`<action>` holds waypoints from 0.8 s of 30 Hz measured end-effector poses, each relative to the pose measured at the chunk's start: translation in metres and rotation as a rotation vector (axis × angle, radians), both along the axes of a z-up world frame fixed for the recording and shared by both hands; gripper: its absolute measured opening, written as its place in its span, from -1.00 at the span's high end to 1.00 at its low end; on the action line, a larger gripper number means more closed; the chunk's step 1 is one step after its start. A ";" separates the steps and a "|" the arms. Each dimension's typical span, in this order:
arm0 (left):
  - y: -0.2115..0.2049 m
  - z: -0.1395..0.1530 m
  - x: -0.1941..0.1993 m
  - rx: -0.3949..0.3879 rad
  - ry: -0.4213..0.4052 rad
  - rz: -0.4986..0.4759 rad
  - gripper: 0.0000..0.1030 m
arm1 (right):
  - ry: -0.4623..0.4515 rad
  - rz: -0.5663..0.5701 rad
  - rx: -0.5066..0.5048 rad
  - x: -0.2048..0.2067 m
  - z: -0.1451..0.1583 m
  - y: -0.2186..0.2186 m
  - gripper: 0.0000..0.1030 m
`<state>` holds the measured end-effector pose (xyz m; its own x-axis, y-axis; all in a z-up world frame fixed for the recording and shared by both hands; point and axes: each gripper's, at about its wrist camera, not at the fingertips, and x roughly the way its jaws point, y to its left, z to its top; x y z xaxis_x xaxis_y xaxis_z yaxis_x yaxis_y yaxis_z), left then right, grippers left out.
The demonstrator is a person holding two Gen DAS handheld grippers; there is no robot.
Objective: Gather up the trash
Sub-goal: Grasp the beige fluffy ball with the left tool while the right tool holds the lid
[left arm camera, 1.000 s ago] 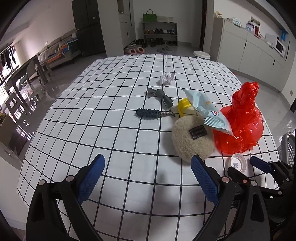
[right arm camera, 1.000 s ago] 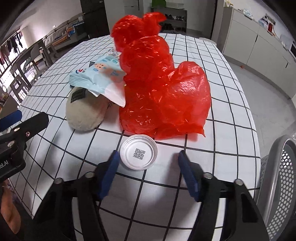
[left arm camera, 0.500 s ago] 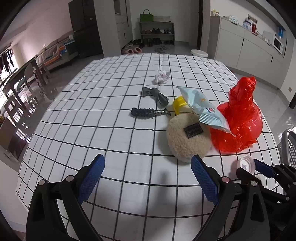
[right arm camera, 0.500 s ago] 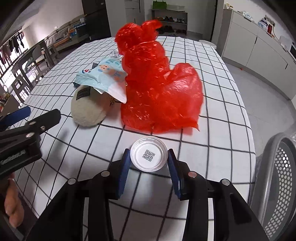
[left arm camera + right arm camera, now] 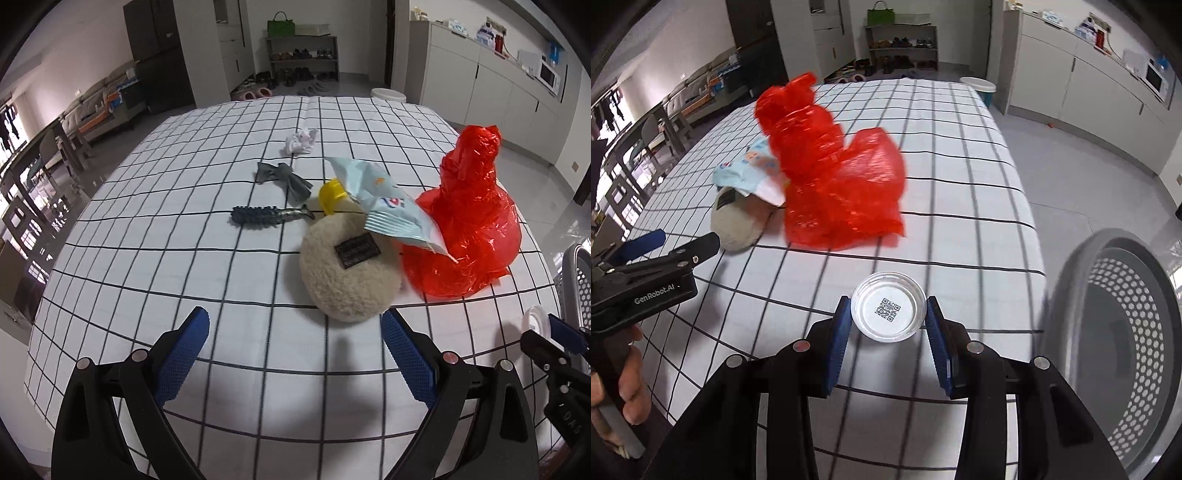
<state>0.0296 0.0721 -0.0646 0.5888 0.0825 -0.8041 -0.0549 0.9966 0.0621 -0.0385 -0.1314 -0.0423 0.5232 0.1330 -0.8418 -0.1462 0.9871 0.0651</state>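
Note:
My right gripper (image 5: 888, 325) is shut on a white round lid (image 5: 888, 311) with a QR code and holds it above the table's near right edge, beside the grey perforated trash basket (image 5: 1126, 332). The lid also shows in the left wrist view (image 5: 535, 321). My left gripper (image 5: 293, 347) is open and empty, just in front of a beige fuzzy pad (image 5: 347, 273). A red plastic bag (image 5: 469, 225), a light blue snack wrapper (image 5: 384, 203), a yellow cap (image 5: 330, 194) and a crumpled white paper (image 5: 301, 140) lie on the checked tablecloth (image 5: 166, 229).
A dark bow (image 5: 282, 177) and a dark spiky toy (image 5: 266, 216) lie mid-table. The basket (image 5: 578, 273) stands off the table's right edge. Cabinets line the right wall, chairs and a sofa stand to the left.
My right gripper closed on the white lid, lifted it off the table and moved right towards the basket. My left gripper drew back slightly and stayed open.

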 end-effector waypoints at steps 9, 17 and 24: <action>-0.013 0.000 0.016 -0.025 -0.024 -0.011 -0.80 | -0.002 -0.028 0.041 0.000 0.006 -0.018 0.23; -0.016 -0.011 0.035 -0.049 -0.011 -0.001 -0.80 | -0.009 -0.017 0.050 -0.003 0.011 -0.020 0.23; -0.018 -0.018 0.039 -0.075 0.010 -0.022 -0.34 | -0.003 -0.018 0.055 -0.003 0.011 -0.020 0.23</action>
